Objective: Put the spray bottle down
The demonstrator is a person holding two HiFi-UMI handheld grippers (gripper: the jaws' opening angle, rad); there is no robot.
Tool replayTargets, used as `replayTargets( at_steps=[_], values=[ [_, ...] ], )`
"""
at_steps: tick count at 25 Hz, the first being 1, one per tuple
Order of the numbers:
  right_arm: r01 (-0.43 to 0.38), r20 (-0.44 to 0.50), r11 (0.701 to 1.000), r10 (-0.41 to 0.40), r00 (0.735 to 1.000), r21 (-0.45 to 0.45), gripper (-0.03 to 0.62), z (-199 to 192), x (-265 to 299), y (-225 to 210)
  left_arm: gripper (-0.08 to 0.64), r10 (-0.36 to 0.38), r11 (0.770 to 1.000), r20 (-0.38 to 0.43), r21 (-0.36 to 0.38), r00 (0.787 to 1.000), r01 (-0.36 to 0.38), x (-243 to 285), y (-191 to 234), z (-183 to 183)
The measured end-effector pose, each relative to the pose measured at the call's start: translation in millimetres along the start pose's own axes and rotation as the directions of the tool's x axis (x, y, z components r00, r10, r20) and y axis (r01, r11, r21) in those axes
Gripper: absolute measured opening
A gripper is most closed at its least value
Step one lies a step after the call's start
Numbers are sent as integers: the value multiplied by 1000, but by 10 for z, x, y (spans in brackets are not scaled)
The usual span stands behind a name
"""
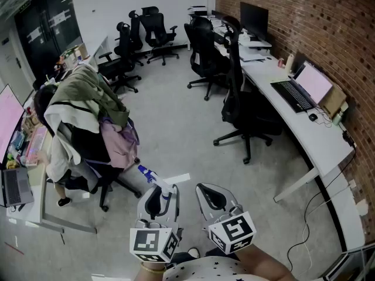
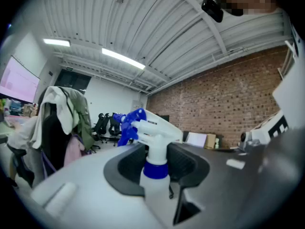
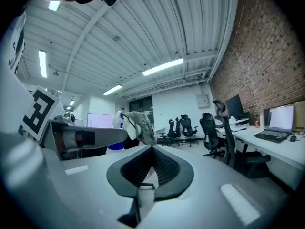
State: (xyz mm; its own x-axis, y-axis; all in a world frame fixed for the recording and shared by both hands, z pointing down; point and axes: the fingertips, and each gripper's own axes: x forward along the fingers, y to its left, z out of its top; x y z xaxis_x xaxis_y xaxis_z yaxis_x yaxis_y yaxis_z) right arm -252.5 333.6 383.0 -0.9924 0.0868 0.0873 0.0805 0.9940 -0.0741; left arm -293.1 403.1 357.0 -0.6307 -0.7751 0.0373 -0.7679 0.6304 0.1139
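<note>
A white spray bottle [image 1: 163,186] with a blue nozzle and blue collar stands upright between the jaws of my left gripper [image 1: 159,196], held low over the grey floor. In the left gripper view the bottle's neck [image 2: 153,149] sits between the two dark pads [image 2: 125,168], which press on it; the trigger head [image 2: 147,124] points left. My left gripper [image 2: 156,165] is shut on the bottle. My right gripper [image 1: 212,196] is just to its right, its jaws [image 3: 152,149] closed together with nothing held.
An office chair piled with clothes [image 1: 88,113] stands at the left. Black office chairs [image 1: 246,113] stand by a long white desk [image 1: 316,142] along the brick wall, with a laptop [image 1: 304,86] on it. A second desk [image 1: 17,174] is at the far left.
</note>
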Motion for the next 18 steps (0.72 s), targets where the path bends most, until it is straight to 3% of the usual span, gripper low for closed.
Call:
replayTargets(
  at_steps=[5,9,13,18],
  values=[
    [105,8,994,-105,994,5,-2,64,-277,-798,141,-98,995,-3,-4,995,98,528,-618,-13],
    [251,9,968,-251,968,4,-2,107,-692,-1642,141,-221,975,-15,-14,975,221,1093,-1338,-90],
    [383,3,924,-383,924,14,-2,138,-1221,-2560,141,-338,941,-24,-24,941,337,1634,-2209,-161],
    [516,0,856,-516,856,14,-2,132,-1929,-3600,141,-474,880,-17,-59,880,472,2213,-3338,-297]
  ],
)
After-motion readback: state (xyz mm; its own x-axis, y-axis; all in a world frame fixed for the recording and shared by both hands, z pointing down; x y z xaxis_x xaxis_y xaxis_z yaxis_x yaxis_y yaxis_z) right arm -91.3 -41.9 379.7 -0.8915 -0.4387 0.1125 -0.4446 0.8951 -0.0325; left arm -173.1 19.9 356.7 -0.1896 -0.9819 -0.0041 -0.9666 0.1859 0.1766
